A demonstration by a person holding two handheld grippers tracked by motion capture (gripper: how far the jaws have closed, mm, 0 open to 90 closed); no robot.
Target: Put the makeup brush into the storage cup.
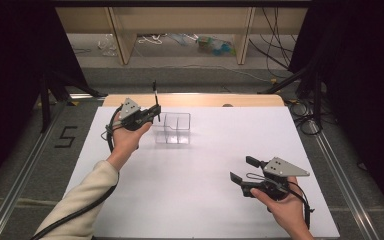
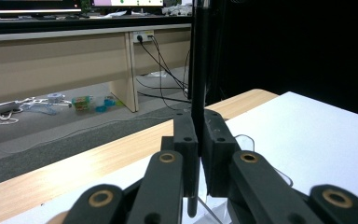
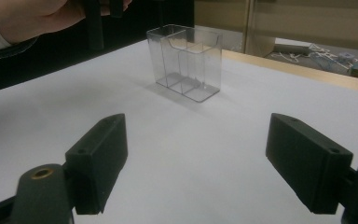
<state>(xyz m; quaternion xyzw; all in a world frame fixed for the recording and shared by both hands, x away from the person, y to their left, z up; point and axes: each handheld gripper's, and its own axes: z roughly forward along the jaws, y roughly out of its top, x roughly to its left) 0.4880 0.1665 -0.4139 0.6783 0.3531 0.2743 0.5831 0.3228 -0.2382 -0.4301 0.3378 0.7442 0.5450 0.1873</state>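
The left gripper (image 1: pixel 154 113) is clenched on a thin black pen (image 2: pixel 199 70), held upright between its pads, just left of the clear compartment holder (image 1: pixel 173 128) at the far-left part of the white table (image 1: pixel 205 200). The pen's lower tip hangs above the table surface, beside the holder rather than over it. The holder's compartments appear empty. The right gripper (image 1: pixel 240 171) rests near right, well apart, jaws spread and holding nothing. Judgement: pickup is done; moving the pen over a compartment, lowering and releasing remain.
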